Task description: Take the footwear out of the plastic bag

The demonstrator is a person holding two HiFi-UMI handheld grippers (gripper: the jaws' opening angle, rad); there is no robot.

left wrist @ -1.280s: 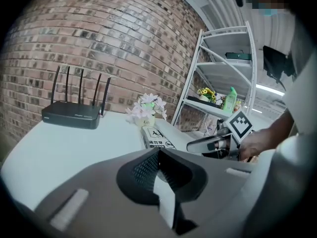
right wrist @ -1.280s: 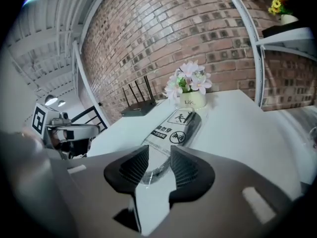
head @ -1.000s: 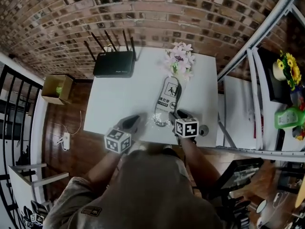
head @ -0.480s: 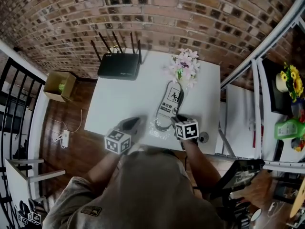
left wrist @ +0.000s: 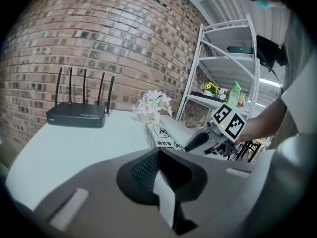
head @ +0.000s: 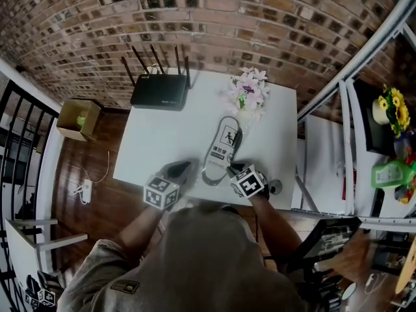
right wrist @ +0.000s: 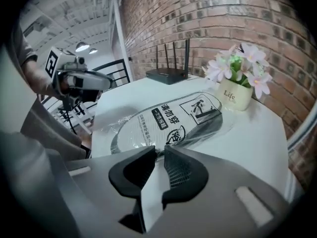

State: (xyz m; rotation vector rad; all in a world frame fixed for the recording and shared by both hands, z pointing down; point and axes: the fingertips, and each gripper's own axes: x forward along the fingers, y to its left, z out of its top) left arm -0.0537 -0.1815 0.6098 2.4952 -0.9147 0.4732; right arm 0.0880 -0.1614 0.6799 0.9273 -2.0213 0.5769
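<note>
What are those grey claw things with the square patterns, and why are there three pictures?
No robot here: a person holds a left gripper and a right gripper, and the patterned cubes are part of them. One picture comes from a camera on the person's head, looking down. The other two come from cameras riding on each gripper. On the white table sit a black router, a pot of flowers and a clear plastic bag with footwear inside. The left gripper's fingers are shut, empty. The right gripper's fingers have just been closing at the bag's near edge; whether they pinch it, I cannot tell.
</note>
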